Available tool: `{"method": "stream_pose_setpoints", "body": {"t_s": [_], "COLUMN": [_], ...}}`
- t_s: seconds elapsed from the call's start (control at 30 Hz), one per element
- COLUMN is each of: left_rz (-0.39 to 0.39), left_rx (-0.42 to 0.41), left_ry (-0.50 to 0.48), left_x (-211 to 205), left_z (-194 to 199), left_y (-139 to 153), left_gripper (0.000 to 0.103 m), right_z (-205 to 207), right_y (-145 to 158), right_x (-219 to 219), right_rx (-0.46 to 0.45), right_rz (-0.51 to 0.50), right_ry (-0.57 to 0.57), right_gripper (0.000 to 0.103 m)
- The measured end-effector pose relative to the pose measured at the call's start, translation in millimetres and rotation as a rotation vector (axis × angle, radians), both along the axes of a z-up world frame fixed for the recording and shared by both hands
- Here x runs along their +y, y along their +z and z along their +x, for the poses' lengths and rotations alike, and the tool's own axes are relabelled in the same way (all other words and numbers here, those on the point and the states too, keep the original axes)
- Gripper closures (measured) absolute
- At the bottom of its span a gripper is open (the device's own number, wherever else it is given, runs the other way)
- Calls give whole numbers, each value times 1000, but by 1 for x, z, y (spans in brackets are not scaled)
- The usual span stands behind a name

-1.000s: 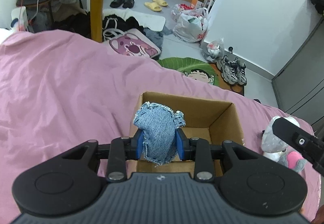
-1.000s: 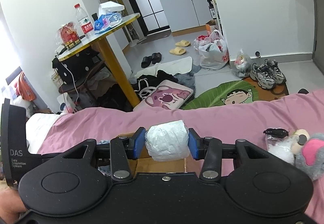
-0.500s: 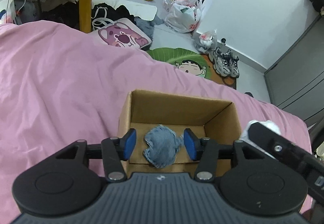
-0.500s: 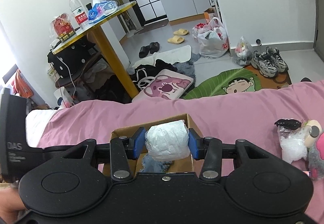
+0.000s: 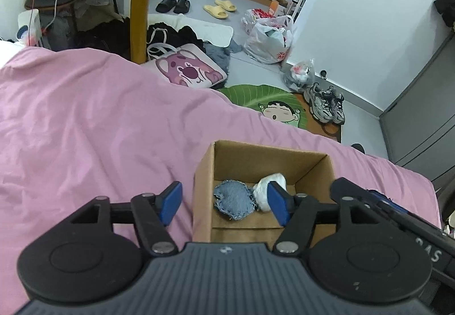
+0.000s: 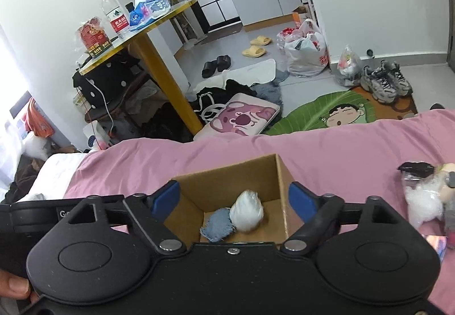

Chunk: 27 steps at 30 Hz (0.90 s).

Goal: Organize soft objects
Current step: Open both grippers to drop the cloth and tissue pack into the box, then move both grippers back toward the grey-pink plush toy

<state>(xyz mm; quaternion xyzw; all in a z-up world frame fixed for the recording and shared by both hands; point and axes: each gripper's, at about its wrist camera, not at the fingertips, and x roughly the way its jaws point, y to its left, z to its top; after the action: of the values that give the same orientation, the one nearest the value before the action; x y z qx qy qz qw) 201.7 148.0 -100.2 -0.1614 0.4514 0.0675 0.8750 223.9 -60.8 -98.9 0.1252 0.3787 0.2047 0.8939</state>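
A: Where do the soft things lie?

B: In the cardboard box (image 5: 260, 161) on the pink bedcover (image 5: 85, 121). On its floor lie 2 pieces: a denim pouch (image 5: 234, 199) and a white wrapped bundle (image 5: 268, 187), touching each other, the bundle toward the box's right wall.

A: And the tongs?

B: Both spread wide and holding nothing. The left gripper (image 5: 224, 202) hangs over the box's near-left corner, 1 blue pad (image 5: 170, 199) outside the left wall above the bedcover, the other pad in front of the bundle. The right gripper (image 6: 233, 201) straddles the box, 1 pad (image 6: 165, 198) by the left wall, 1 by the right wall, with the pouch (image 6: 217, 224) and bundle (image 6: 246, 211) seen between them.

A: Anything crowding the box?

B: The black body of the right gripper (image 5: 384, 209) crosses just right of the box in the left wrist view. On the bedcover well right of the box lie a clear bag of white stuffing (image 6: 421, 198) and part of a plush toy (image 6: 448, 181), cut off by the frame edge.

A: Beyond the box?

B: Off the bed's far edge, a pink bear cushion (image 5: 187, 71), a green cartoon mat (image 5: 273, 104), 1 pair of grey trainers (image 5: 327, 105), plastic bags (image 5: 268, 40), and a yellow-legged table (image 6: 159, 59) carrying a water bottle (image 6: 113, 14).
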Motion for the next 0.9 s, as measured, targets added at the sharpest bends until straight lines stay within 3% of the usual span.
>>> {"method": "stream_pose_setpoints", "body": {"t_s": [0.17,0.6,0.9], "left_rz": [25,58,105], "left_rx": [7,-13,-54], "left_ry": [17,28,13], "left_x": [-9,-41,-69], "left_z": [-9,-40,-57], "left_y": [10,38,55], "left_gripper": [21,1,0], "right_z": [-11,-40,-55], "right_y": [14,42,50], "right_x": [-14,-62,-93], "right_rx": [-17,-88,-105], "right_rz": [1,-36,-42], "right_ry": [0,0,-2], "right_gripper": [12,0,0]}}
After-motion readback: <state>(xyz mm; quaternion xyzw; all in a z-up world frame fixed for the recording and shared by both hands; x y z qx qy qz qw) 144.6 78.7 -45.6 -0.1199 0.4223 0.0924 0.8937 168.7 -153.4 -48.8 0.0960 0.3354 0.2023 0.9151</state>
